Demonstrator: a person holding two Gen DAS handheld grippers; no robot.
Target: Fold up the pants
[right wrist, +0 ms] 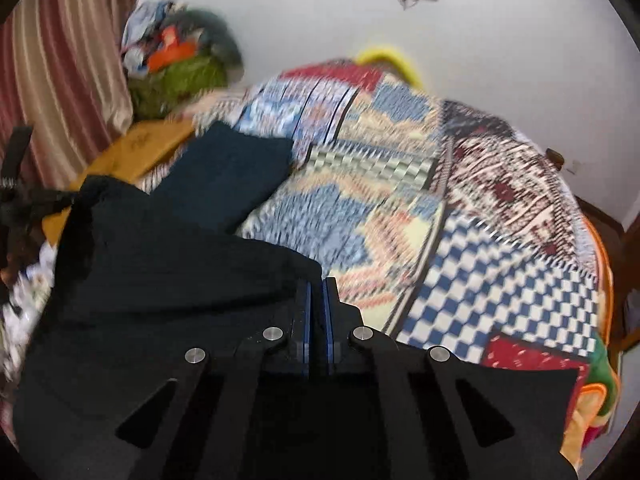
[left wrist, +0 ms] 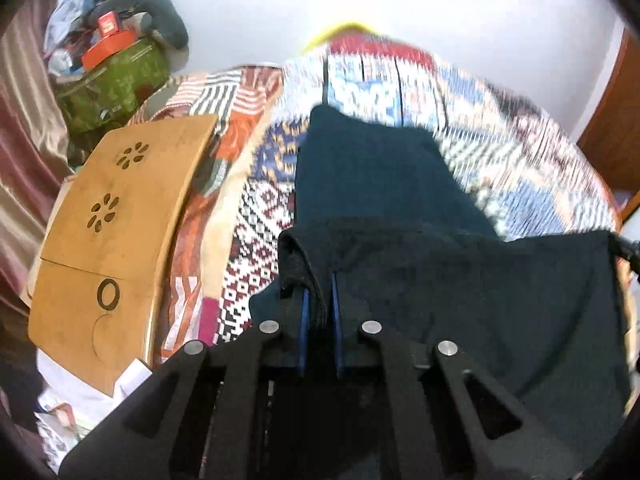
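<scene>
Left wrist view has your left gripper [left wrist: 319, 280] with its jaws clamped on a thick folded edge of the dark pants [left wrist: 400, 184], blue pads pressing the cloth from both sides. From that pinch the pants hang slack toward the right side of the frame, while the far part lies flat on the patchwork quilt [left wrist: 500, 128] covering the bed. Beside the quilt on the left sits a wooden lap desk [left wrist: 120, 216] with flower-shaped cutouts, and behind it a green bag [left wrist: 116, 84] topped with an orange box [left wrist: 110, 46]. Over on the right wrist view, your right gripper [right wrist: 318, 284] has its jaws nearly together, with dark cloth running up between the blue pads, so it is pinching the pants too. The lifted edge stretches away to the left of that frame, toward the other gripper's black frame [right wrist: 24, 196] at the left border. A striped curtain [right wrist: 60, 60] hangs at the left, and the quilt's blue-and-white checks lie just right of your jaws. Both views are smeared with motion blur.
</scene>
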